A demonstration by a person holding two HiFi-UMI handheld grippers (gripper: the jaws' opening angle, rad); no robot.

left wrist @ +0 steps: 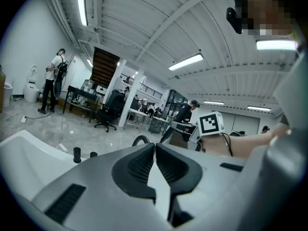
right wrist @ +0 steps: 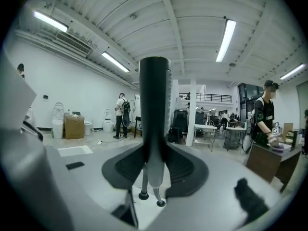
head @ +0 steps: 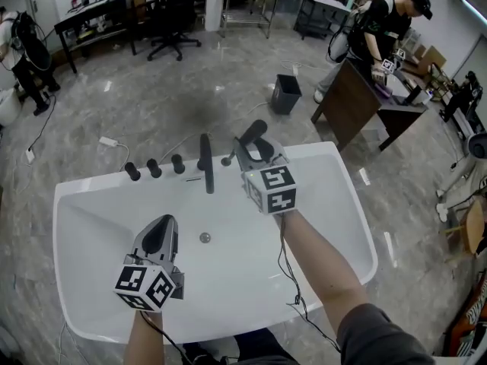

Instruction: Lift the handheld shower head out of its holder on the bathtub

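The black handheld shower head [head: 253, 132] is raised above the far rim of the white bathtub [head: 335, 226]. My right gripper [head: 256, 152] is shut on its handle. In the right gripper view the shower head [right wrist: 154, 105] stands upright between the pads, and its grey hose [right wrist: 155, 179] hangs down toward the tub rim. My left gripper [head: 160, 225] hovers over the tub's left half, shut and holding nothing. In the left gripper view its pads [left wrist: 155, 147] meet at the tips. The black faucet spout [head: 206, 163] and three knobs [head: 154, 168] sit on the far rim, left of the right gripper.
A dark waste bin [head: 287, 93] and a brown desk [head: 351, 101] stand on the marble floor beyond the tub. A person [head: 383, 27] works at the desk, and another stands at far left [head: 23, 55]. An office chair [head: 172, 23] is further back.
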